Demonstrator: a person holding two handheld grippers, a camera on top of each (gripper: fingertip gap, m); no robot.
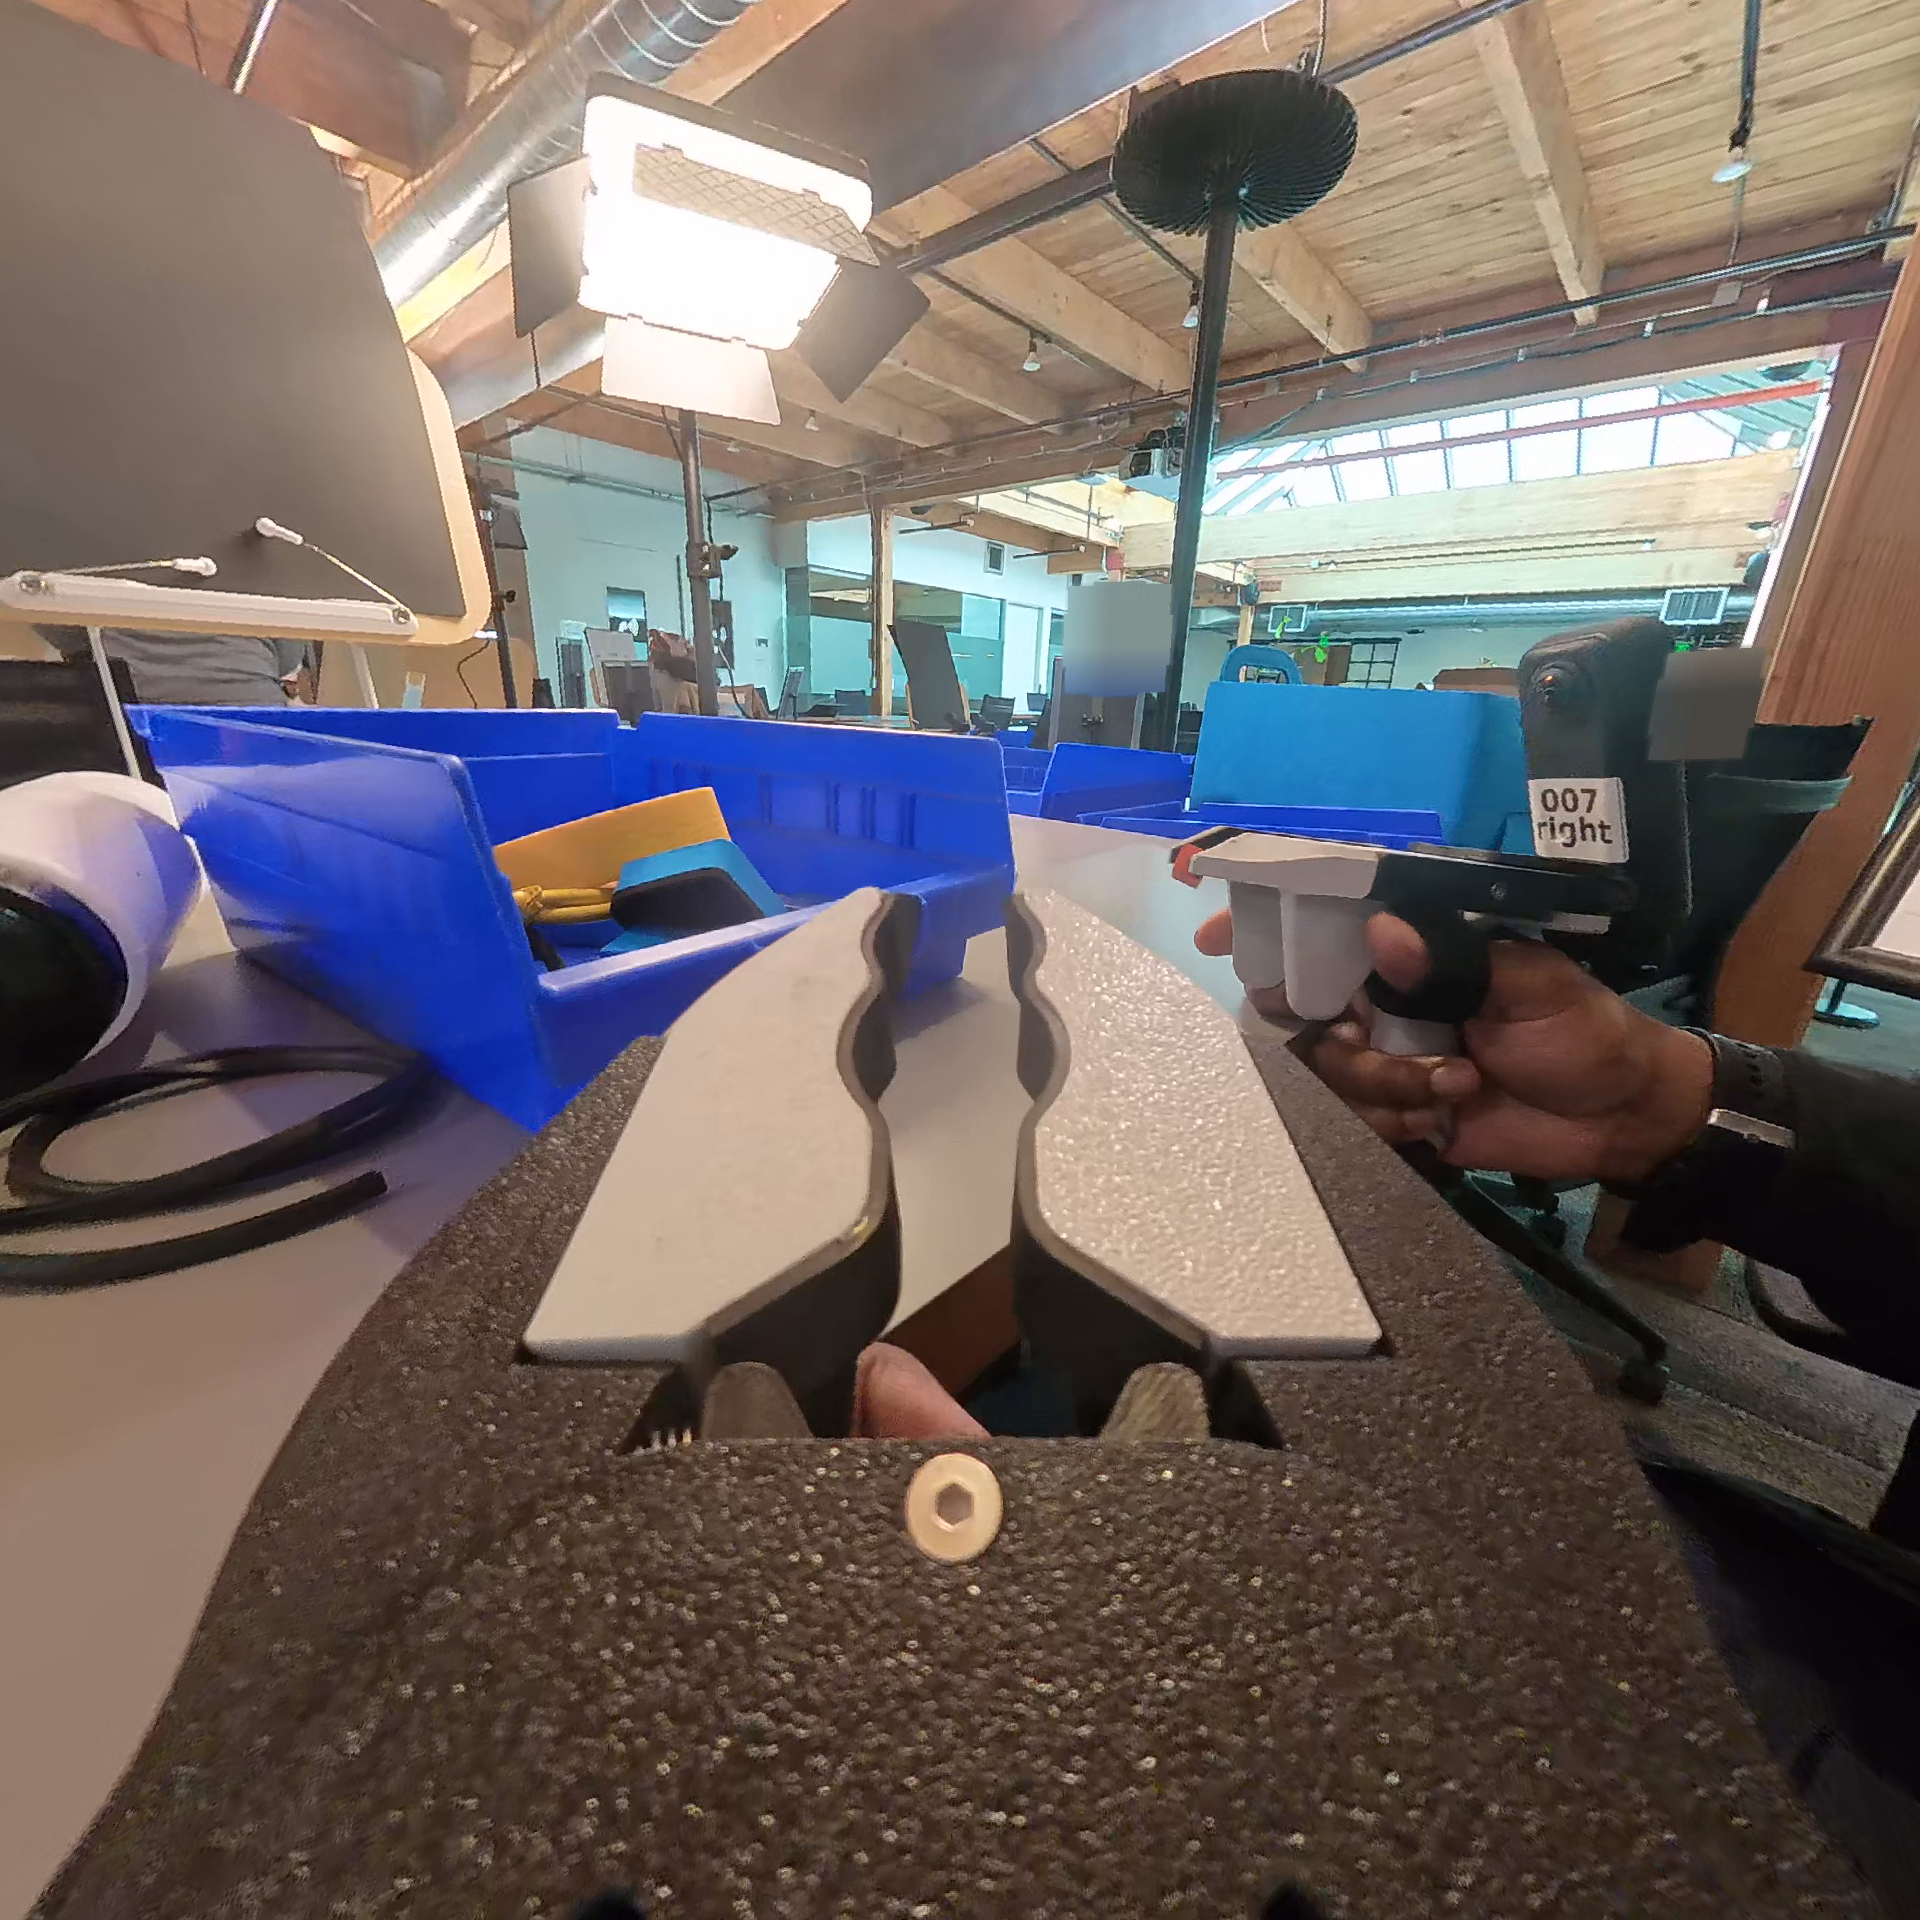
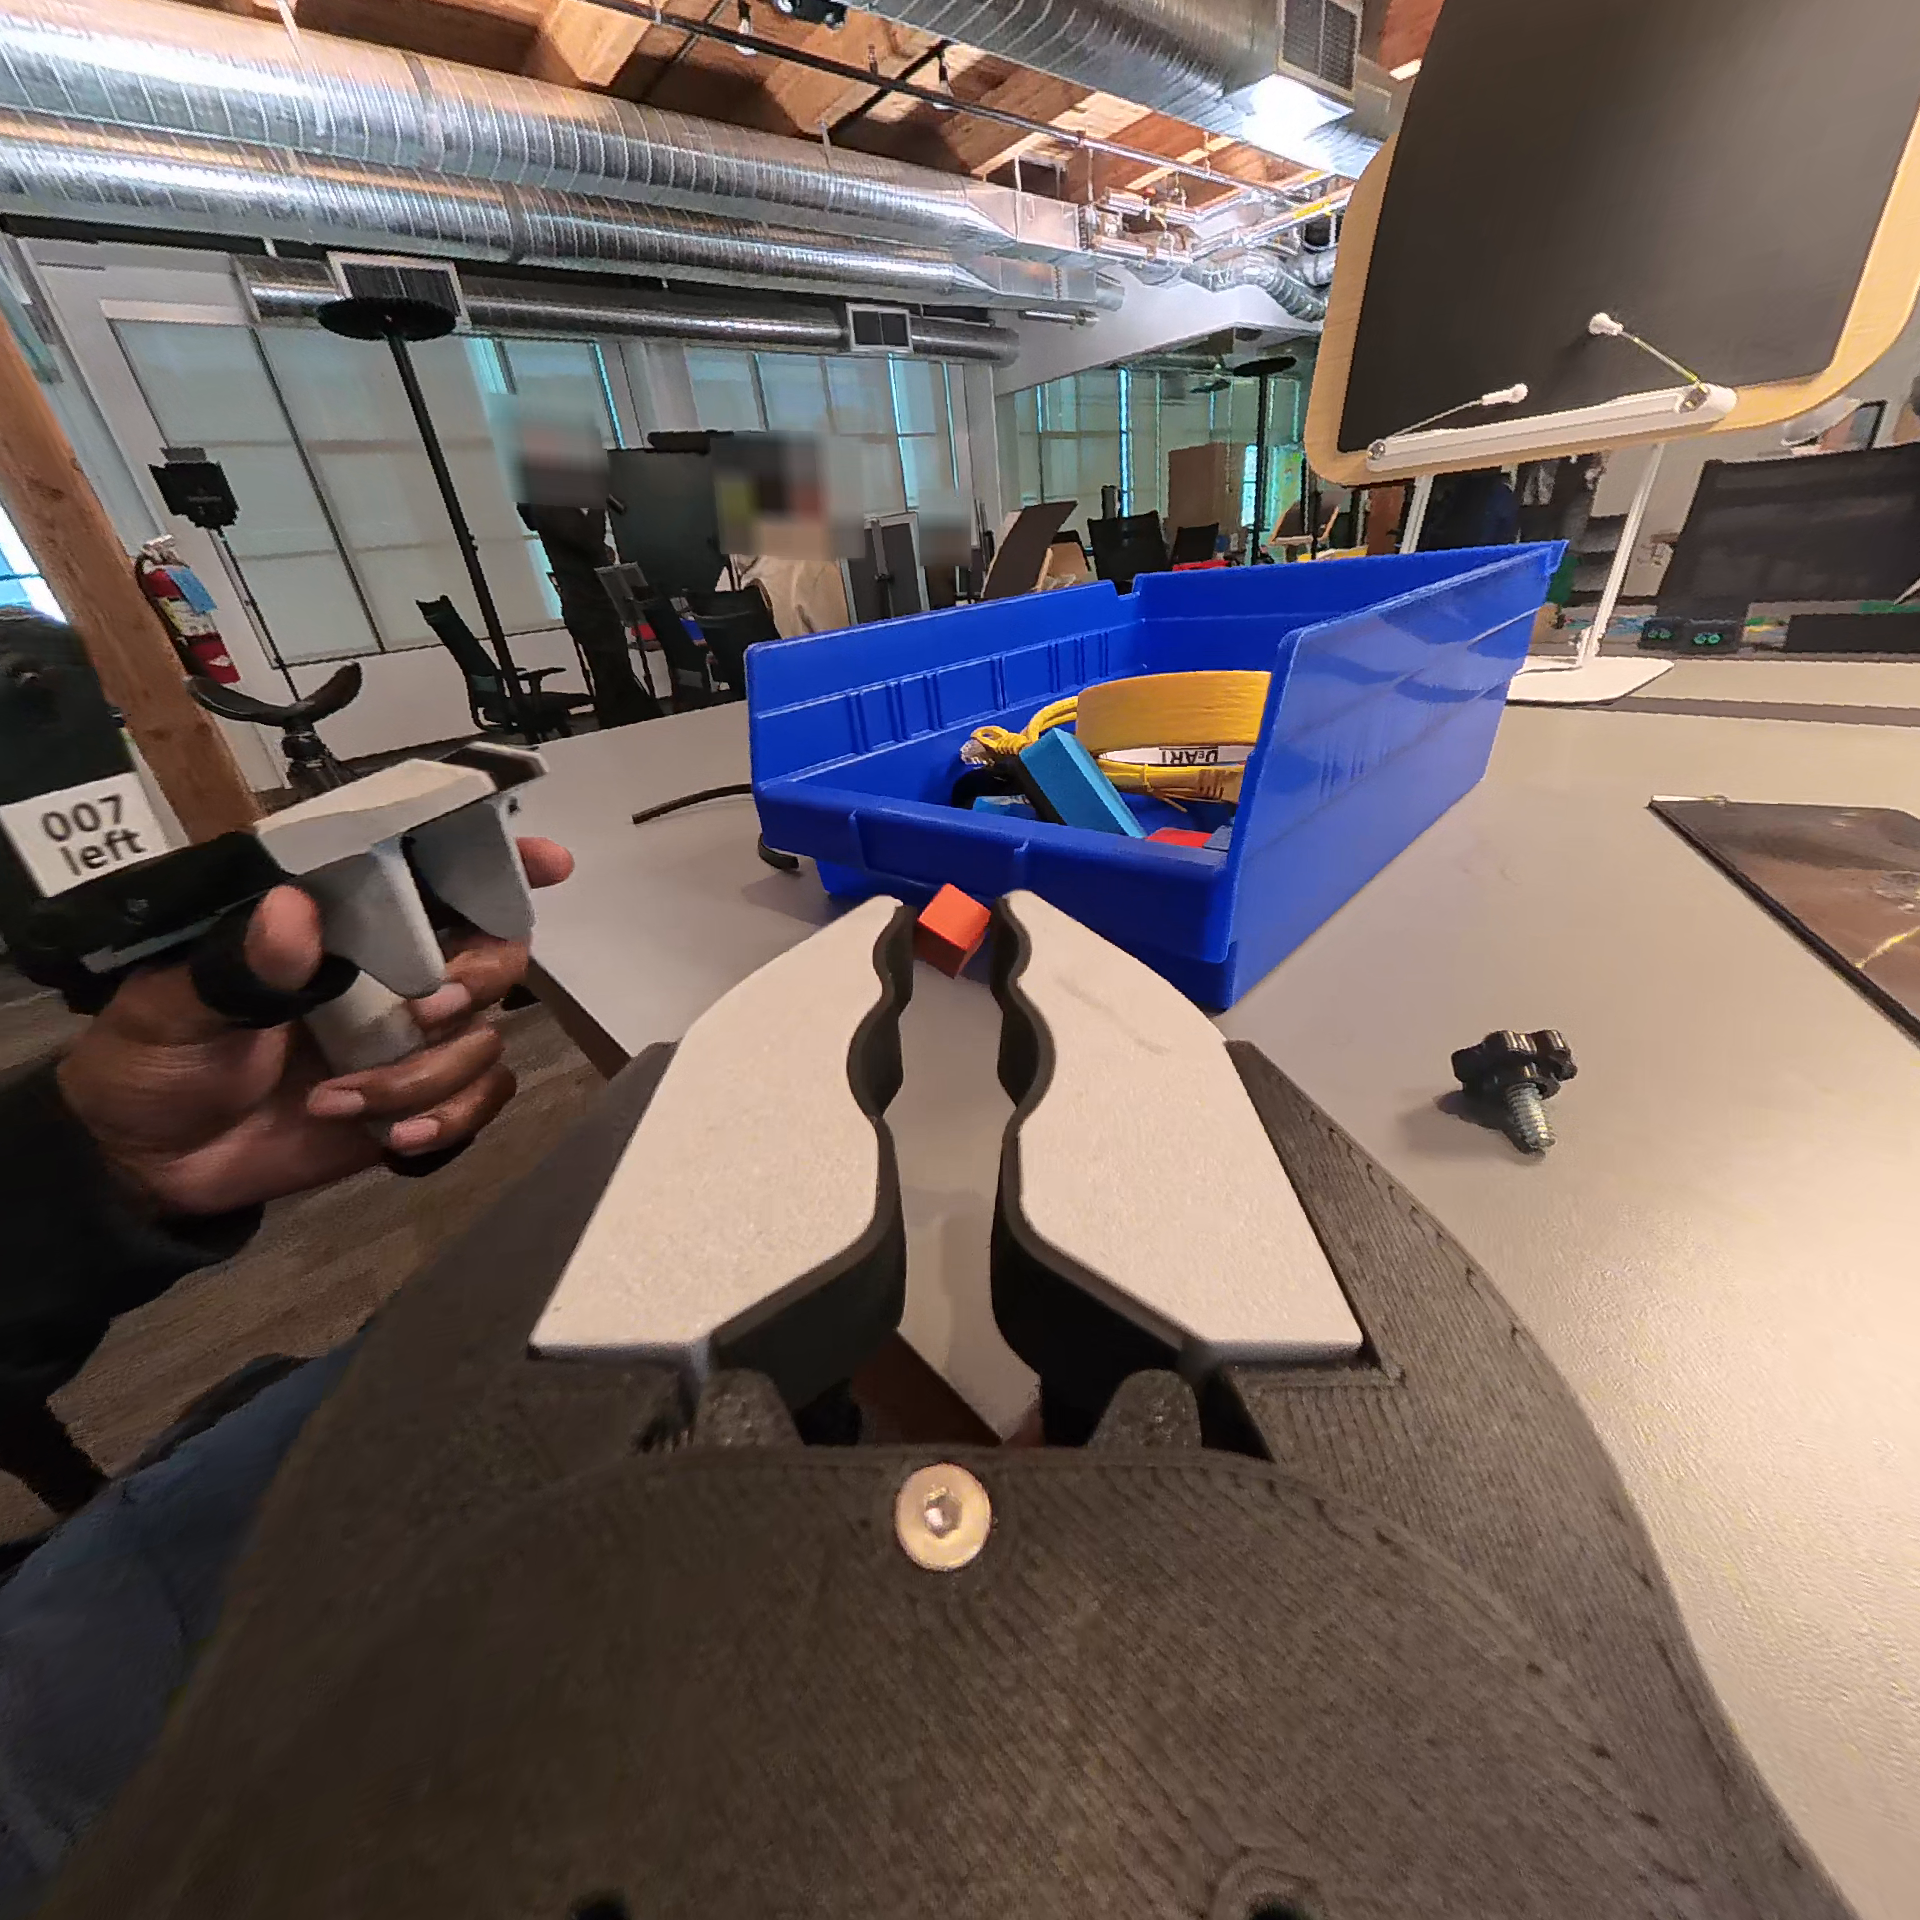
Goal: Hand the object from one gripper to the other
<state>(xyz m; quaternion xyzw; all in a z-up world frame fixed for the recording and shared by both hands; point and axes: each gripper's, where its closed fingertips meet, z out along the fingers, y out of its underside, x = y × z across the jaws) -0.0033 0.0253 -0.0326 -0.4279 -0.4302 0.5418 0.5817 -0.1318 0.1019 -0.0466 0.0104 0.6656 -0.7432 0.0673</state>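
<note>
My right gripper [image 2: 948, 916] is shut on a small orange-red block [image 2: 951, 938], pinched between its fingertips above the grey table [image 2: 1558, 1299], just in front of the blue bin [image 2: 1382, 727]. In the left wrist view the right gripper [image 1: 1190, 868] shows at the right, held in a hand, with the block [image 1: 1180, 869] as a red bit at its tip. My left gripper [image 1: 958, 909] is partly open with nothing between its fingers. It also shows at the left of the right wrist view [image 2: 525, 769], held in a hand, apart from the block.
The blue bin [image 1: 416, 862] holds a yellow tape roll [image 2: 1174, 701], a yellow cable [image 2: 1029, 743] and a blue block [image 2: 1075, 779]. A black knob screw [image 2: 1512, 1075] and a dark plate [image 2: 1818, 894] lie to the right. A black cable [image 1: 187, 1143] lies at the left. Tip to tip, the grippers are about 15 cm apart. From my right tips it is roughly 12 cm to the black knob screw [image 2: 1512, 1075]; from my left, 25 cm.
</note>
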